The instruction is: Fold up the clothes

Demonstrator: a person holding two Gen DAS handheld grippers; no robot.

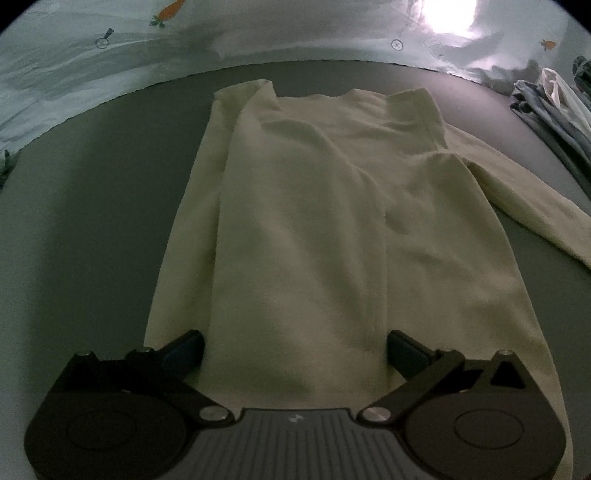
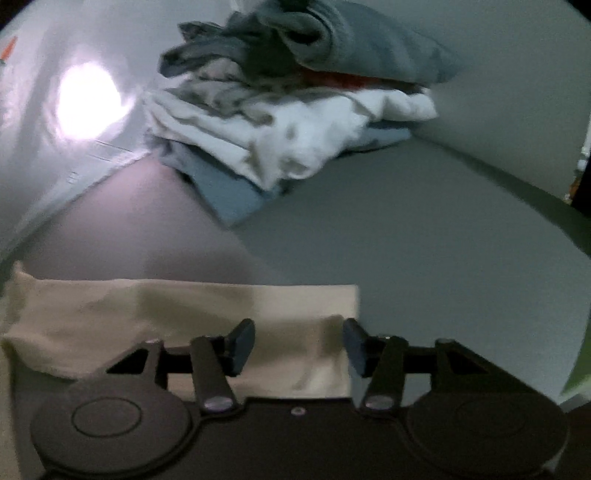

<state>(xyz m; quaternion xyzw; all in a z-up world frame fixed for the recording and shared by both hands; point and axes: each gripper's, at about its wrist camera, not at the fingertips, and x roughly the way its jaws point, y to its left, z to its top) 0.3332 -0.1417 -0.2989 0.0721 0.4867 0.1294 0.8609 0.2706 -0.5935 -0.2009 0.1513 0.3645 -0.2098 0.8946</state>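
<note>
Shirt (image 1: 303,206), cream long-sleeve, lies flat on the grey table (image 1: 92,229), collar at far end, hem near the cam; its left side looks already folded in lengthwise, while the right sleeve (image 2: 177,317) is spread outward w/ its cuff end under the right tool. Left gripper (image 1: 295,350) hangs over the hem w/ fingers wide apart, nothing clamped. Right gripper (image 2: 299,347) is spread too, straddling the sleeve near the cuff; can't tell if pads touch fabric, but no pinch yet. Likely step: grab the sleeve end & lay it across the body. To do it well, drop the pads so they take both layers just inside the cuff edge, clamp firmly, lift only enough to clear, carry it over w/o dragging the torso, and line it up w/ the folded side. Left tool could pin the hem so the body doesn't shift. Around: clothes pile (image 2: 295,110), greys & white, sits well apart on the far right, not in the path. Printed backdrop sheet (image 1: 110,55) rings the far table edge; glare spot (image 1: 448,16) on it, no obstacle. Main risk IMO: thin knit slipping or bunching.
</note>
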